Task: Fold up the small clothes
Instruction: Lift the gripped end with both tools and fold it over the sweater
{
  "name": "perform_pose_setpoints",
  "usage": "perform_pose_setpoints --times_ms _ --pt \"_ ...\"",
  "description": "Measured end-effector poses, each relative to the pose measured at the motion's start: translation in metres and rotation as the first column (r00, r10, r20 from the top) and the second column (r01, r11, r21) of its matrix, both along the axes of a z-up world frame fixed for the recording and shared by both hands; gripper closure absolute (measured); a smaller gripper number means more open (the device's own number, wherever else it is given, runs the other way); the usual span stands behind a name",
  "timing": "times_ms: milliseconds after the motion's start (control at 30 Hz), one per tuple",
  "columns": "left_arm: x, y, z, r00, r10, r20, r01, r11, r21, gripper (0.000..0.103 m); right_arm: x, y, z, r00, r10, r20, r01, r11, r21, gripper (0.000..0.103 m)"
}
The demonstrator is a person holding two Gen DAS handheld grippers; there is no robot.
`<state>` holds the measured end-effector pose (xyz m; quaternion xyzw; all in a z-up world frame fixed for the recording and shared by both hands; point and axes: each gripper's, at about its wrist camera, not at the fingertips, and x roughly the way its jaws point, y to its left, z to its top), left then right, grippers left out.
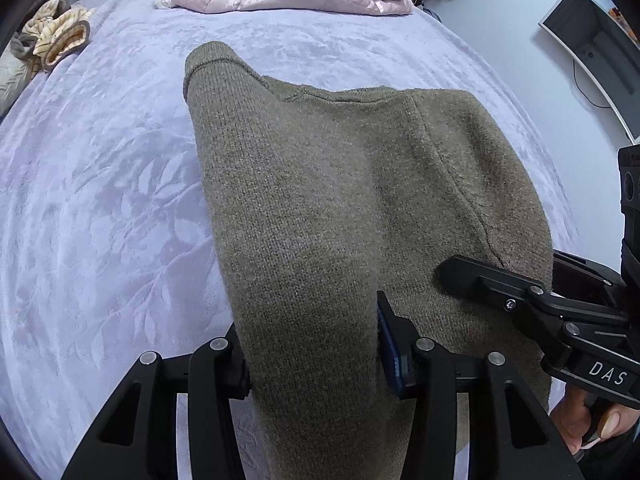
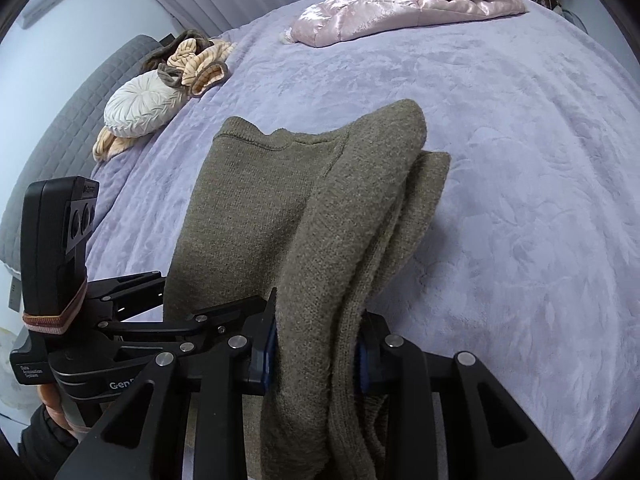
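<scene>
Bedding: lilac bed cover (image 1: 120, 200) is lying under everything, leaf pattern pressed into it
Left gripper: left gripper (image 1: 312, 364) is pinching a thick bunch of the olive knit sweater (image 1: 320, 184) between its pads, jaws standing partly apart around the cloth
Sweater: it is hanging from both grippers, long axis running away from them toward the far end of the bed, collar end resting farthest off on the cover
Right gripper: right gripper (image 2: 316, 354) is clamping the other near corner, several knit layers stacked between its blue pads, jaws narrower than the left pair
Key relation: both grips are sitting side by side on the near edge, so the free length is lying ahead of the grippers; neither hand looks nearer to it
Background: pink quilted jacket (image 2: 408, 0) is lying at the far end, striped clothes (image 2: 200, 64) beside a round white cushion (image 2: 144, 104)
Writing: "DAS" is showing on the right gripper's body in the left view; "Gen" and small "Data Acquisition System" are reading on the left unit in the right view
</scene>
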<state>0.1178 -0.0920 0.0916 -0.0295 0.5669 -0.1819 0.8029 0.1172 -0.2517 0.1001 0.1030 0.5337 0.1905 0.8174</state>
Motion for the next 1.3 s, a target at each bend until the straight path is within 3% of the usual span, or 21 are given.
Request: perform_pose_setpoints --times_ms 633,1300 --pt "-0.068 0.029 0.035 0.998 0.004 0.057 -0.005 1.0 0.02 0.054 -0.063 0.031 0.042 0.999 0.021 0.045 -0.021 1.0 -0.02 0.07" --pt "-0.135 0.051 0.035 0.997 0.006 0.078 -0.011 0.998 0.066 0.054 -0.141 0.07 0.056 0.996 0.048 0.069 -0.045 0.998 -0.044 0.07"
